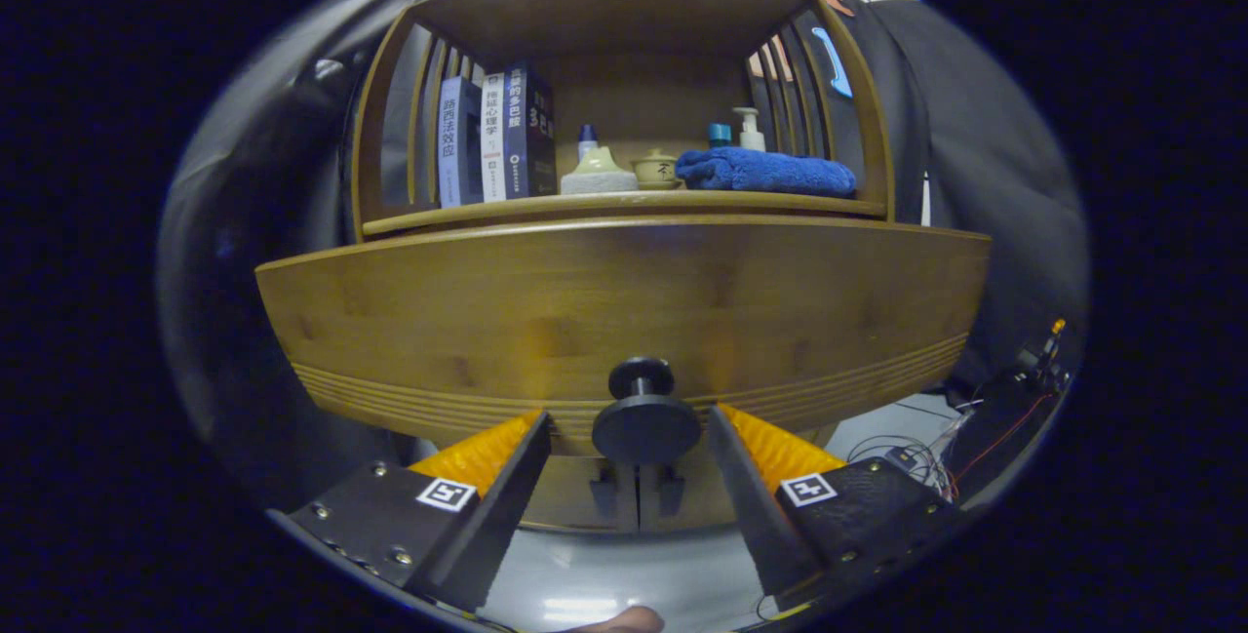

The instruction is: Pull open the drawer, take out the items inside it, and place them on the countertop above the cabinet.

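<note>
The gripper (639, 443) faces the drawer (624, 321), fingers (507, 462) spread wide on either side of its knob (645, 418), not touching it. Above on the countertop (604, 207): books (492, 138), a blue towel (765, 172), bottles (749, 129).

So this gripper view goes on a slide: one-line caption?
Open gripper straddles the knob of the shut drawer, fingers not yet touching it; books and towel sit above.

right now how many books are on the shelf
3: books upright side by side at the shelf's left end, beside the slatted side. None seem hidden. Jaws open around the drawer knob.
</note>
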